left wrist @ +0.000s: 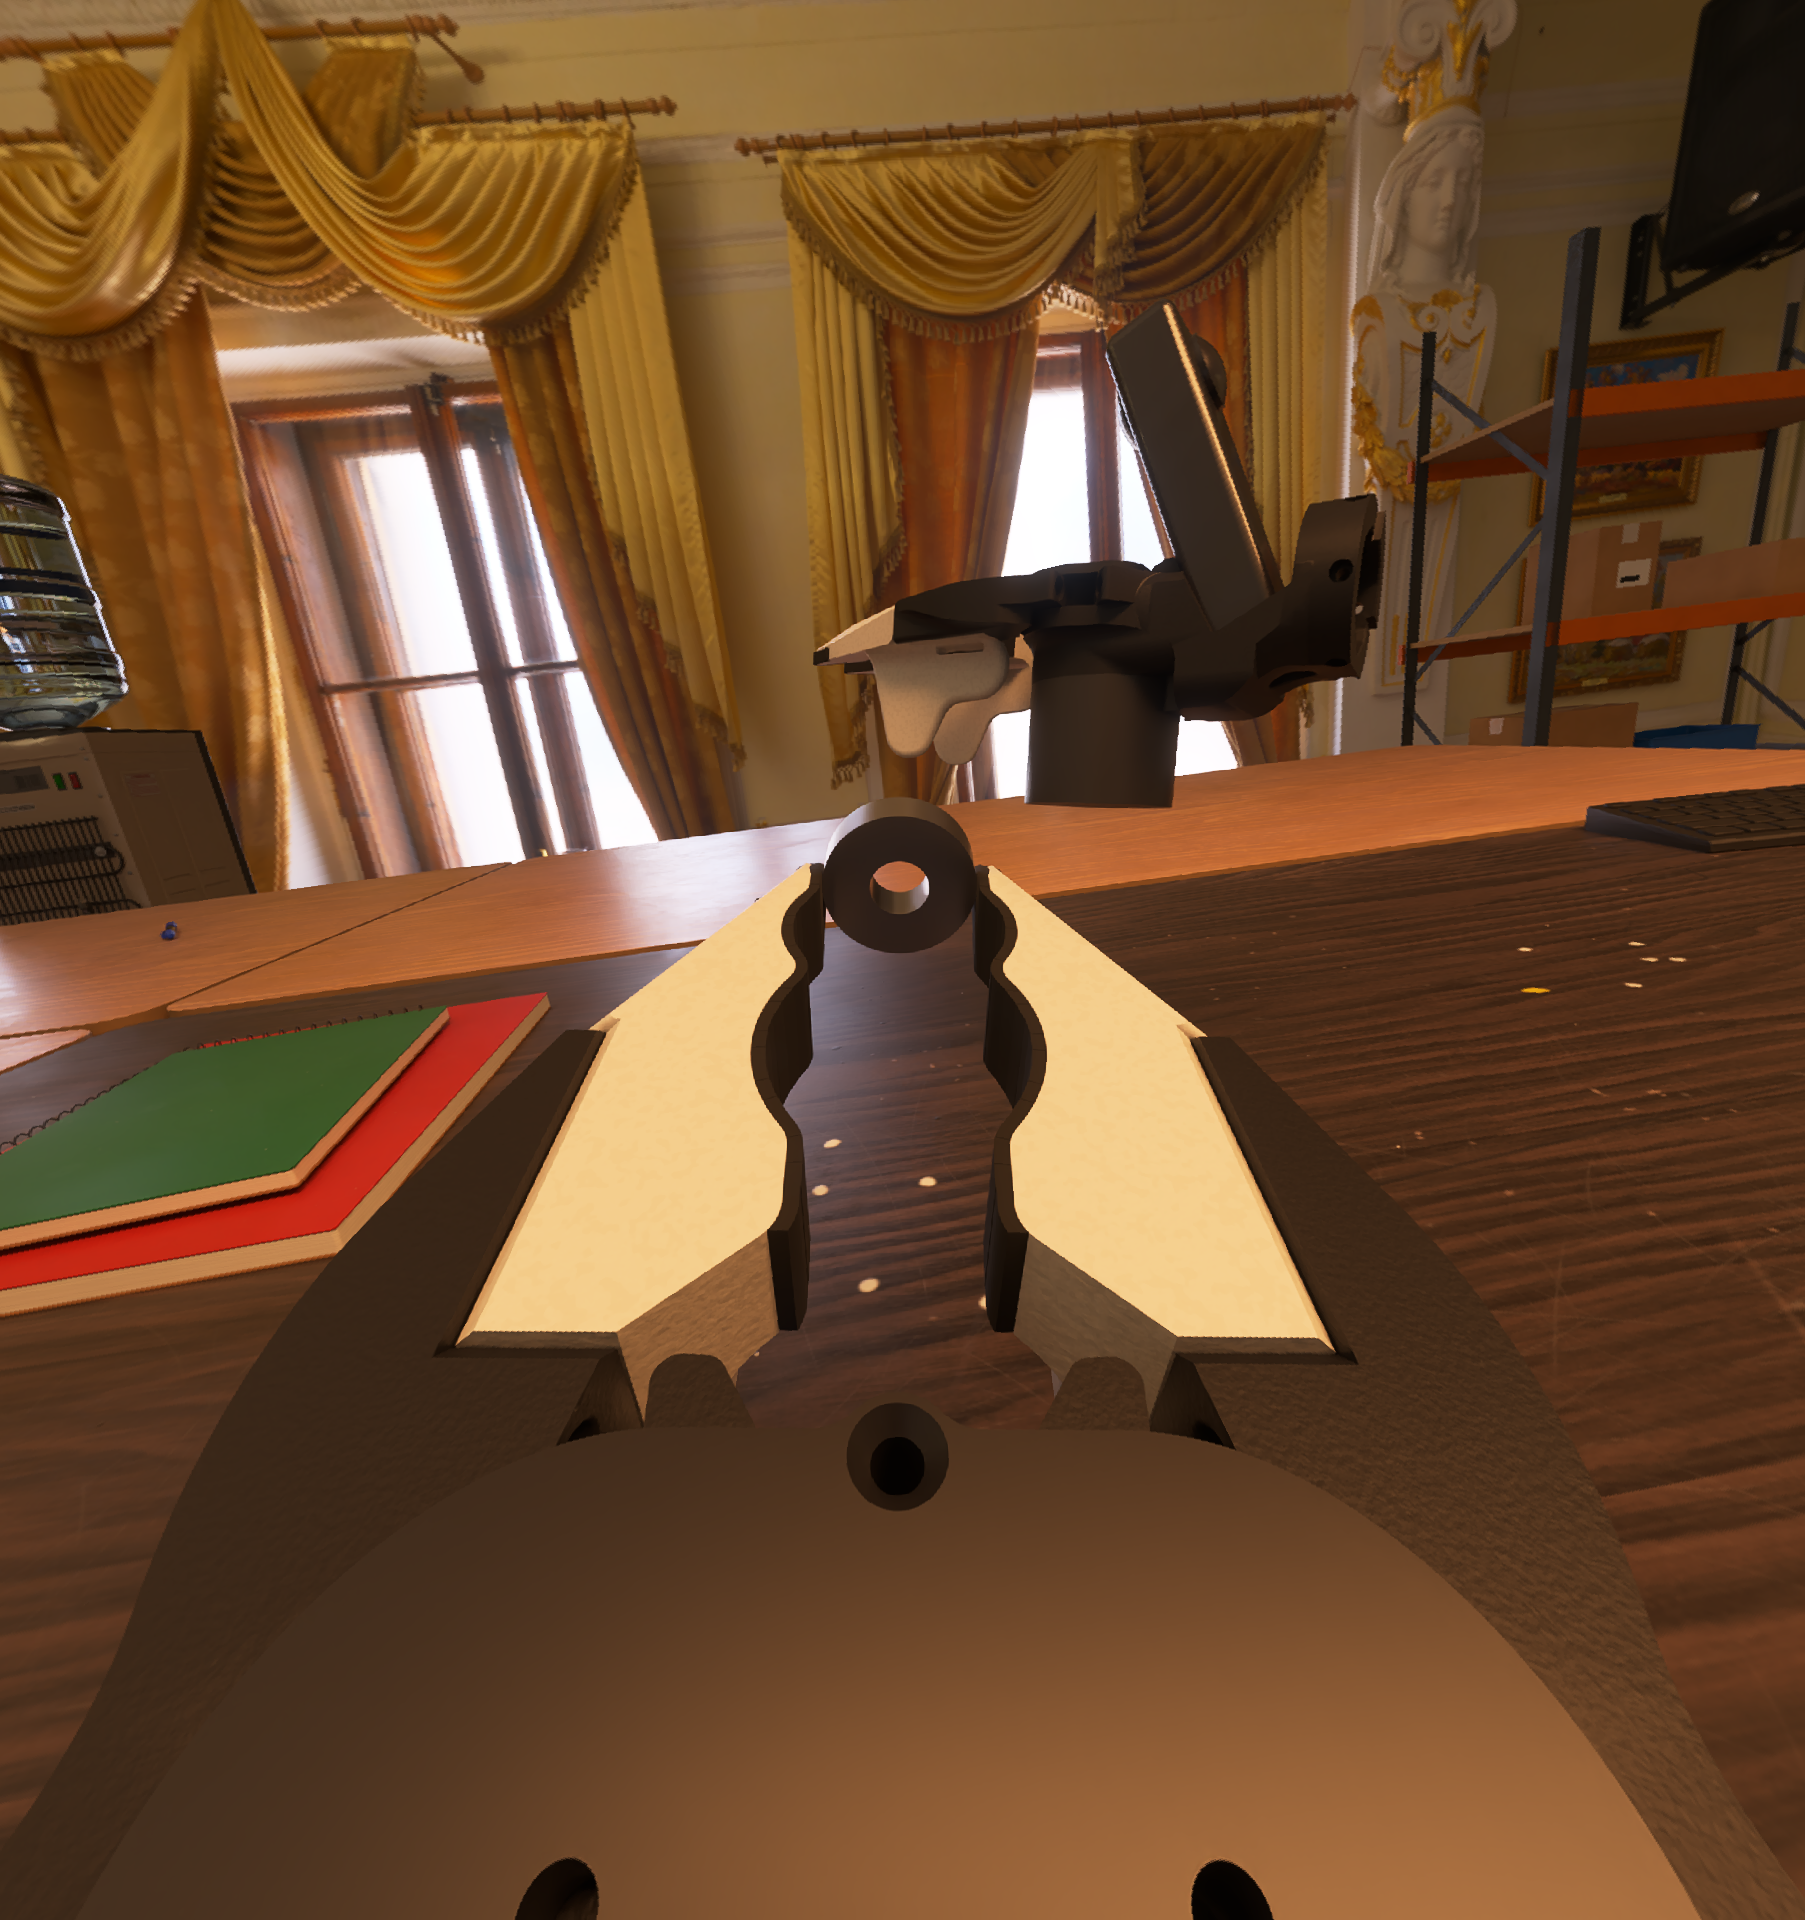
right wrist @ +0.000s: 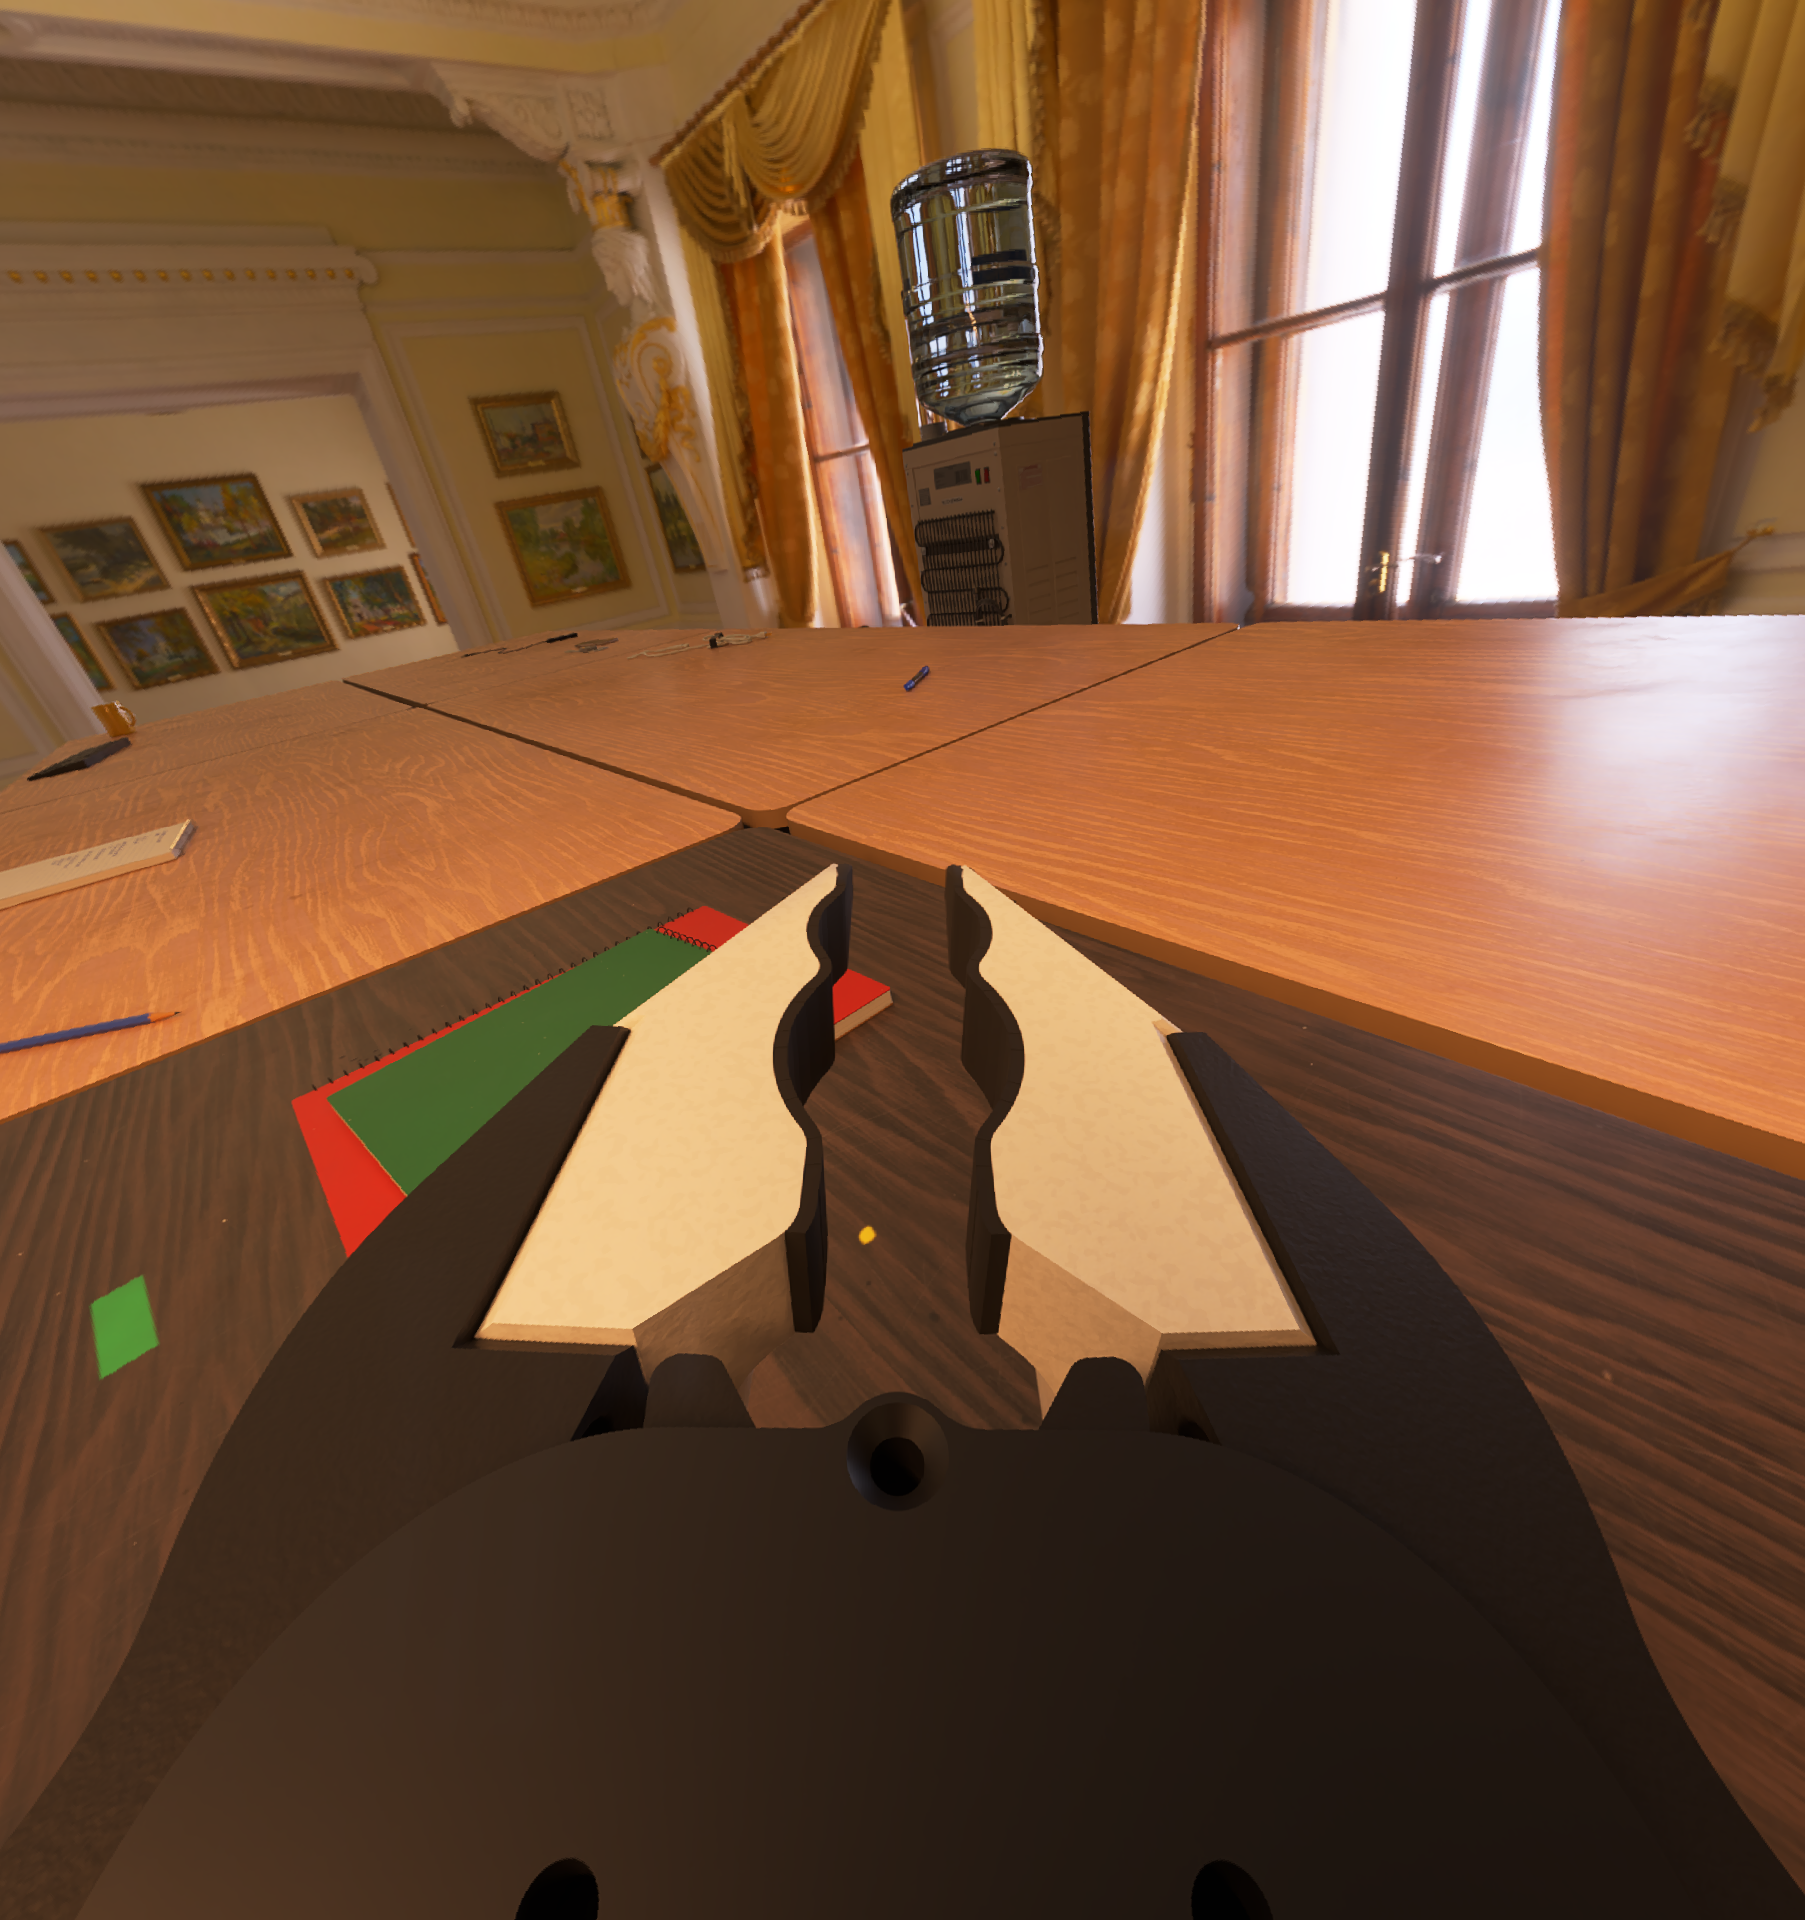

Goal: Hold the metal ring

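A thick dark metal ring (left wrist: 874, 927) with a small centre hole stands on edge between my left gripper's fingertips. My left gripper (left wrist: 898, 883) is shut on it, just above the dark wooden table (left wrist: 1397, 1143). My right gripper (right wrist: 896, 883) hovers low over the same dark table with its jaws a narrow gap apart and nothing between them. In the left wrist view it shows farther back (left wrist: 908, 686), beyond the ring, with its fingers pointing left. The ring does not show in the right wrist view.
A green notebook on a red one (left wrist: 202, 1122) lies left of the left gripper; the pair also shows in the right wrist view (right wrist: 524, 1049). A keyboard (left wrist: 1739, 816) sits far right. A green note (right wrist: 124, 1325) and a blue pencil (right wrist: 56, 1034) lie left. Lighter wooden tables (right wrist: 1293, 790) adjoin.
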Controlling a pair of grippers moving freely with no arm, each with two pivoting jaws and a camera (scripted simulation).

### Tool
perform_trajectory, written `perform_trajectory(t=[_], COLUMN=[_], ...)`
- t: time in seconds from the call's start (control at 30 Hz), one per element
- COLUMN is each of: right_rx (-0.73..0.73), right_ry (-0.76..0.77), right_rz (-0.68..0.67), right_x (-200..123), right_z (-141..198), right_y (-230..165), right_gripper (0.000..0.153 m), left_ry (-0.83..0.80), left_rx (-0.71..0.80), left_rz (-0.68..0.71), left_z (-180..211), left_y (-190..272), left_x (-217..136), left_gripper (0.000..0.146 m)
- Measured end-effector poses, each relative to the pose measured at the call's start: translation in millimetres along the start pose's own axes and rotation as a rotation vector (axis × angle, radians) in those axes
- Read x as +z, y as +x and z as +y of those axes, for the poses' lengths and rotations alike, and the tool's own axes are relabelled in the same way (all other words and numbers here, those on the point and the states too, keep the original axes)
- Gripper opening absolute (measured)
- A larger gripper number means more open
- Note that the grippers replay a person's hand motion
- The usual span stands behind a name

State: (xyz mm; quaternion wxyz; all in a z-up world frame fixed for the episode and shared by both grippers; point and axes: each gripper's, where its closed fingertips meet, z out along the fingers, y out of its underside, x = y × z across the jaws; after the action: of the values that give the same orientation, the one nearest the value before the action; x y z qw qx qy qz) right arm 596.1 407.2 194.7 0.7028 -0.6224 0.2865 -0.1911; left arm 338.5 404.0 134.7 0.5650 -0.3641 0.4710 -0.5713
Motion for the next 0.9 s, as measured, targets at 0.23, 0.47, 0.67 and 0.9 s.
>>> perform_trajectory(t=[0.23, 0.47, 0.67, 0.9], right_rx=[-0.009, 0.089, 0.108, 0.089], right_ry=[0.036, 0.011, 0.007, 0.02], right_rz=[-0.006, -0.064, -0.08, -0.045], right_x=[-2.4, 3.6, 4.3, 2.0], right_z=[-2.0, -0.1, -0.4, -1.3], right_y=[-3.3, -3.0, -1.6, 3.5], right_gripper=[0.005, 0.031, 0.031, 0.013], left_ry=[-0.002, -0.002, -0.003, -0.004], left_rx=[0.001, 0.001, 0.003, 0.005], left_rz=[-0.001, 0.0, 0.001, 0.002], left_z=[0.4, 0.6, 0.8, 1.0], left_y=[-0.1, 0.0, 0.1, 0.2], left_x=[0.2, 0.3, 0.5, 0.6], left_gripper=[0.028, 0.028, 0.028, 0.028])
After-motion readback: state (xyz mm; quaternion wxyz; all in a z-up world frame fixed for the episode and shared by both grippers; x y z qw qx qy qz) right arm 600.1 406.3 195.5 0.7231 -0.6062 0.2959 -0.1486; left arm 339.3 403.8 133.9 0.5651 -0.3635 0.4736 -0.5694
